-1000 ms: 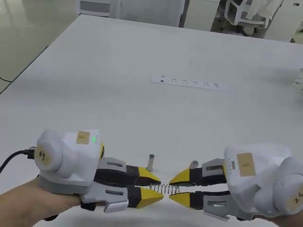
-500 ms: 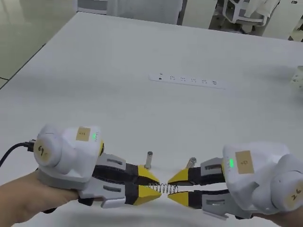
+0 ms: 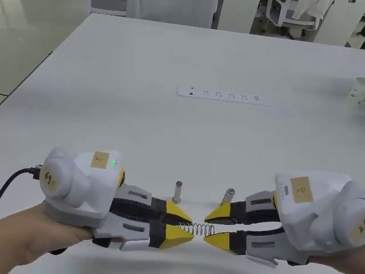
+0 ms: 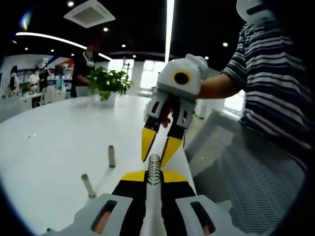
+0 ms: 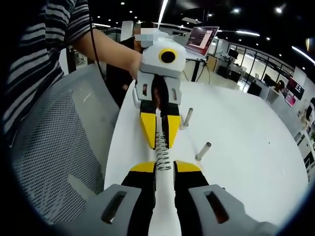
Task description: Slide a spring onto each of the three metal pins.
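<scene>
A thin, bright wire spring (image 3: 197,229) hangs level above the near edge of the white table (image 3: 142,114), its coils evenly spaced, bridging two yellow-tipped tools. The left gripper (image 3: 193,229) is clenched on its left end. The right gripper (image 3: 205,228) has its jaws parted loosely about the right end. Just beyond stand the left pin (image 3: 178,192) and the right pin (image 3: 229,196), both short grey metal.

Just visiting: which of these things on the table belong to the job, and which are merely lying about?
Job: spring, between the left gripper and right gripper; pin; second pin.
Lying about: power strip; pale object at the far right.
</scene>
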`<action>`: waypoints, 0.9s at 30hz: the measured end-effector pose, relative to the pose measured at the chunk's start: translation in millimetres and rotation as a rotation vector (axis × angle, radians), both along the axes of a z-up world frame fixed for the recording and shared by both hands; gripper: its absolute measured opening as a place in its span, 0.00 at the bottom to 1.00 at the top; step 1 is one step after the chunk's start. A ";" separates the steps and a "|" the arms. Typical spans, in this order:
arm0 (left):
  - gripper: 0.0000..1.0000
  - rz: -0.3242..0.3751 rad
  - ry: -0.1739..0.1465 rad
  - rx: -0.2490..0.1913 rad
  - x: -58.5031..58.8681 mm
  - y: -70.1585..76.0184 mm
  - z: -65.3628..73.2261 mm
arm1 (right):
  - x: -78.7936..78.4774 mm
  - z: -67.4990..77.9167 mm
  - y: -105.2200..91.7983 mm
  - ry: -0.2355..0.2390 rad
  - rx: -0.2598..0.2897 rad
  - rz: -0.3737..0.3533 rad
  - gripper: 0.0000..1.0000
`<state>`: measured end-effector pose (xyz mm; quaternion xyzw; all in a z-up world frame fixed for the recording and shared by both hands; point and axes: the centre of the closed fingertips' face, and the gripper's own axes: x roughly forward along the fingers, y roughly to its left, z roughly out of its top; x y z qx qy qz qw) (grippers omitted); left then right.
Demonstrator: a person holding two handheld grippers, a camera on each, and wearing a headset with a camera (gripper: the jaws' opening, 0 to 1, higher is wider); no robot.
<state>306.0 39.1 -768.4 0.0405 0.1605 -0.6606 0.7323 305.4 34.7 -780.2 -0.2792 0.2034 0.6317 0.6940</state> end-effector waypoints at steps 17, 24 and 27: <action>0.02 0.012 -0.021 0.017 1.3 1.7 -2.8 | 1.0 2.1 1.7 -0.019 0.009 0.001 0.07; 0.02 0.023 -0.017 -0.001 3.0 3.6 0.4 | 2.0 15.7 3.9 -0.024 0.015 0.026 0.07; 0.02 0.025 -0.016 -0.001 4.0 5.0 0.7 | 2.6 17.4 6.0 -0.025 0.016 0.034 0.07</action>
